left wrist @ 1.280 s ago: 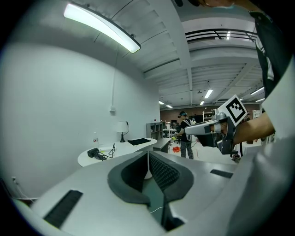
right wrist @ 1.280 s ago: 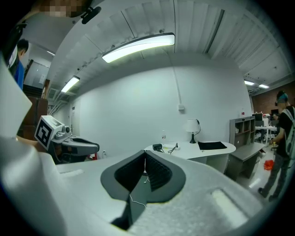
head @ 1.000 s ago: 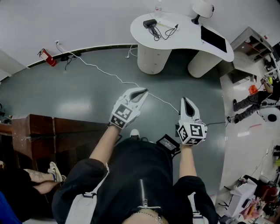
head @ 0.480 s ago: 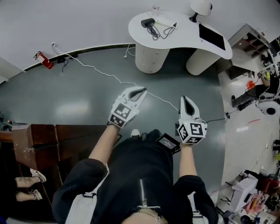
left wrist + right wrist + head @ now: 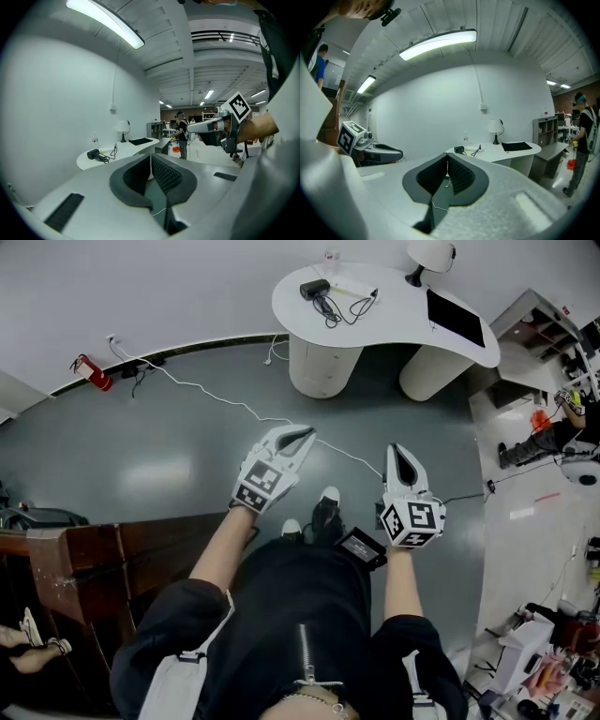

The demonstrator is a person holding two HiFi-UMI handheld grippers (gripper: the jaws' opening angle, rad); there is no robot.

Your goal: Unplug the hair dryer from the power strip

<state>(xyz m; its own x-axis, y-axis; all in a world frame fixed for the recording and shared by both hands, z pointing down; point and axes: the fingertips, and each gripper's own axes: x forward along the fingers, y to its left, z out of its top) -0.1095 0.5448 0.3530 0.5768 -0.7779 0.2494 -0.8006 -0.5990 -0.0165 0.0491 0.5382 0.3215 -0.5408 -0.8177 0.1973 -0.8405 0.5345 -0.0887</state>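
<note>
White cord (image 5: 195, 382) crosses the floor (image 5: 141, 460) ahead; left tongs (image 5: 304, 435) and right tongs (image 5: 399, 452) closed, empty.

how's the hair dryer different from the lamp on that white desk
Colour: the hair dryer is black, while the lamp has a white shade on a dark stem.
Pose: the hair dryer lies flat with its dark cord looped beside it, while the lamp stands upright and taller.
Place: in the head view the hair dryer is near the desk's left end, the lamp further right.
Both rest on the white desk, with nothing touching them.
</note>
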